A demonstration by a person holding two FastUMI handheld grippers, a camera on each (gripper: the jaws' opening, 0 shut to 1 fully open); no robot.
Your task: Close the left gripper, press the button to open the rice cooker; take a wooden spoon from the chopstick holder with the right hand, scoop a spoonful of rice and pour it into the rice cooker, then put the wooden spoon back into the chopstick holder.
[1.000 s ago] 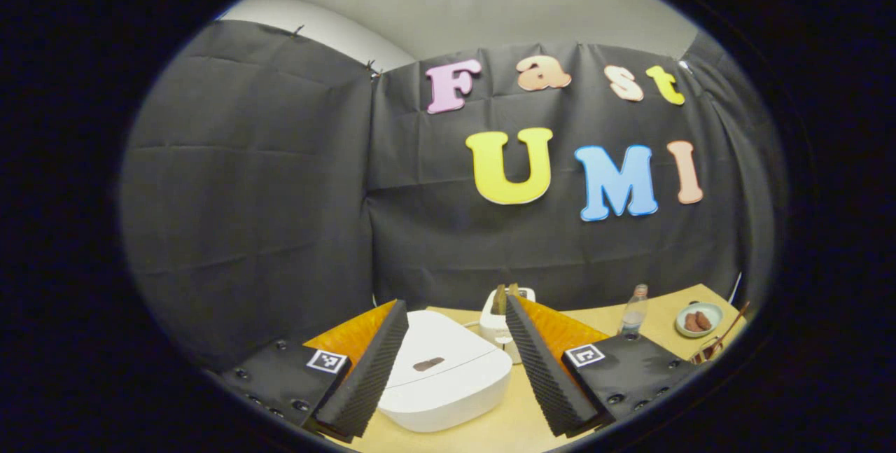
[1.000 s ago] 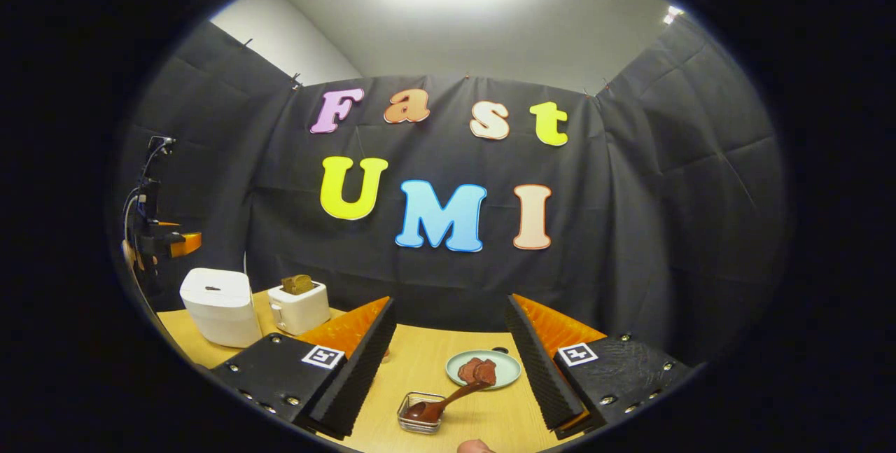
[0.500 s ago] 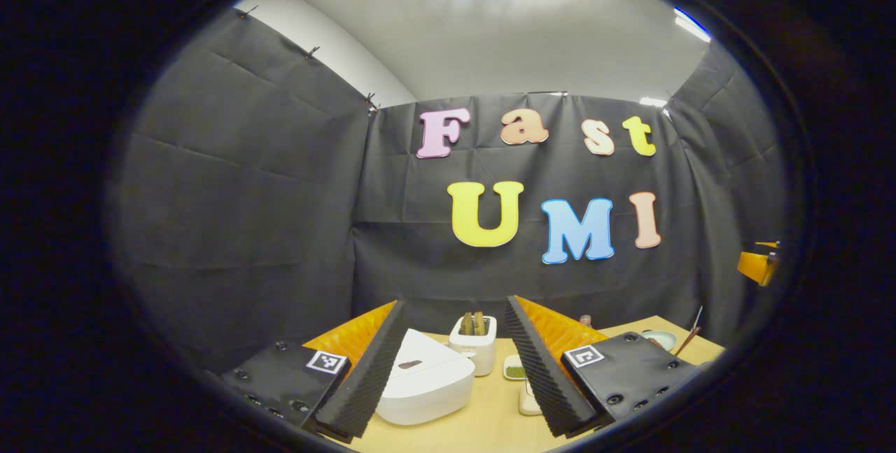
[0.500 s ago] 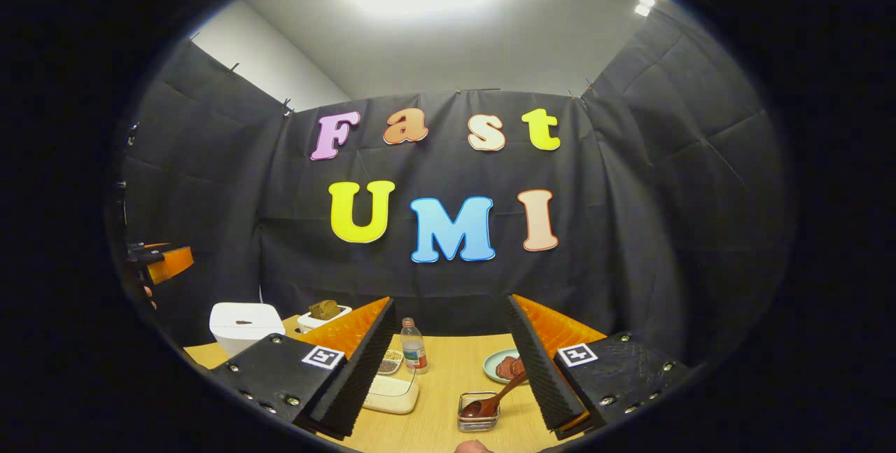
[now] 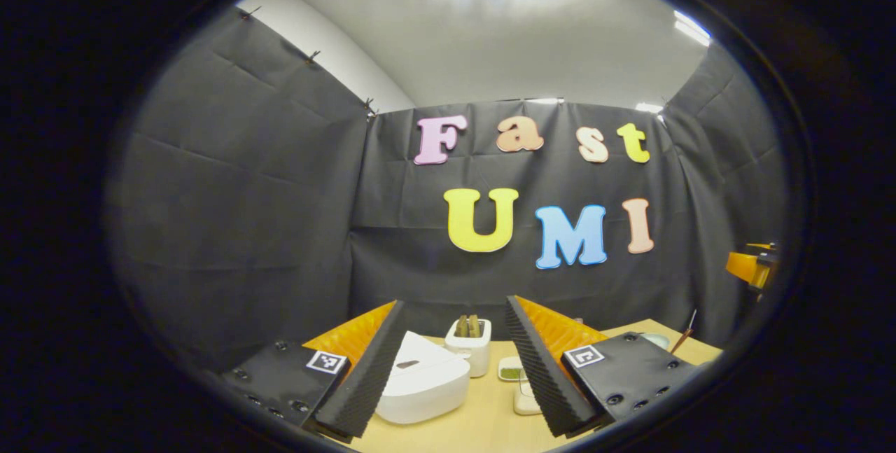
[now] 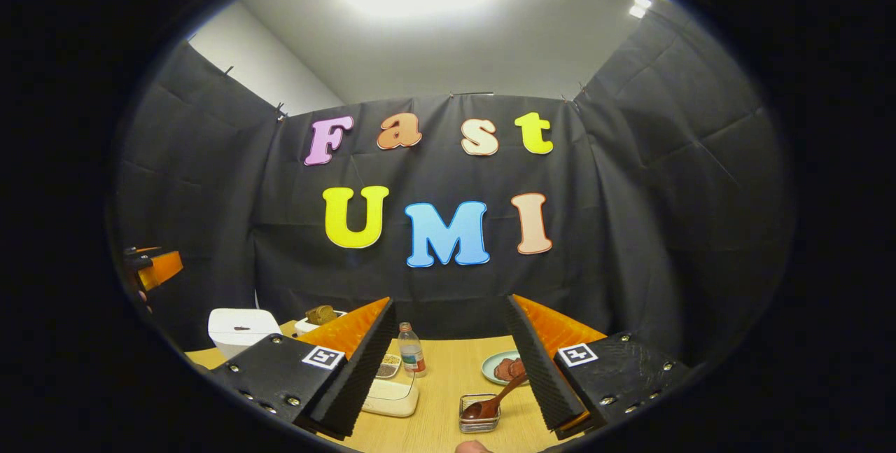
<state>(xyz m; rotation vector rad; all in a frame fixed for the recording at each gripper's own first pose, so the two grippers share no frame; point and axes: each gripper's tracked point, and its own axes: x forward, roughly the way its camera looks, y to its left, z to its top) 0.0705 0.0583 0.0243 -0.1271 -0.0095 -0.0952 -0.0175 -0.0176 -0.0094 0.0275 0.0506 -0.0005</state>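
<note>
White plastic is what draws the eye: the rice cooker (image 5: pixel 422 386) sits shut on the pale wooden table (image 5: pixel 483 425), its lid down and the dark button on top untouched, so by my reckoning the very first step is the one in hand. The left gripper (image 5: pixel 455 369) hangs above the table with its jaws spread wide and nothing between them, the cooker lying at about seven o'clock from the middle of its own view, just inside the left finger. The task wants that gripper closed before it presses, so I judge the next move to be drawing the fingers together, then lowering the closed tip onto the button; it is a small mark on a sloping lid, and a wide or off-centre tip could slide off it. Behind the cooker stands a toaster (image 5: pixel 470 348), near but apart. The right gripper (image 6: pixel 451 365) is likewise wide and empty. In its view the wooden spoon (image 6: pixel 493 400) leans in the small wire chopstick holder (image 6: pixel 479 422) at about six o'clock, bowl down and handle tilting up toward a plate (image 6: pixel 498 367) at about five o'clock. A bottle (image 6: pixel 411 350) and a flat white container (image 6: pixel 390 397) stand to the left of the holder. Whether that container holds the rice, I cannot tell from here.
</note>
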